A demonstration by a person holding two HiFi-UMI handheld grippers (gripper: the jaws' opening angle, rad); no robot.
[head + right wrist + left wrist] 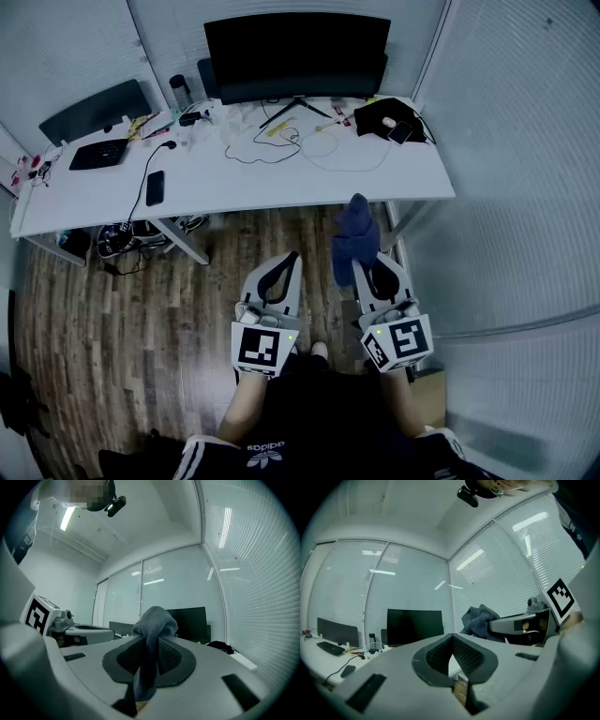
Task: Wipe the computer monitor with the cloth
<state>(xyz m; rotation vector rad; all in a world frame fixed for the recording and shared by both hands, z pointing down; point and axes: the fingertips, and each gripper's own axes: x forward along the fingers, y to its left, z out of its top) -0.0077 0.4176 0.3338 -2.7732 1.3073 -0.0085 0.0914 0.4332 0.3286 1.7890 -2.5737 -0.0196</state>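
Two grippers, one cloth, one monitor: right gripper jaws clamp the cloth, left gripper jaws are together.

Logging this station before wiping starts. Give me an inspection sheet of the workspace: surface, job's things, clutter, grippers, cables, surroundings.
Surface: white desk, crowded along the back, bare along the front.
Job's things: monitor dark, upright at the desk's back; blue cloth held in front of the desk, not touching the monitor.
Clutter: keyboard, phone, bottle, black bundle, small papers.
Grippers: left gripper shut, empty; right gripper shut on the cloth; both over the floor.
Cables: cables loop across the desk; a tangle lies under its left end.
Surroundings: wood floor, blinds, second screen at left.
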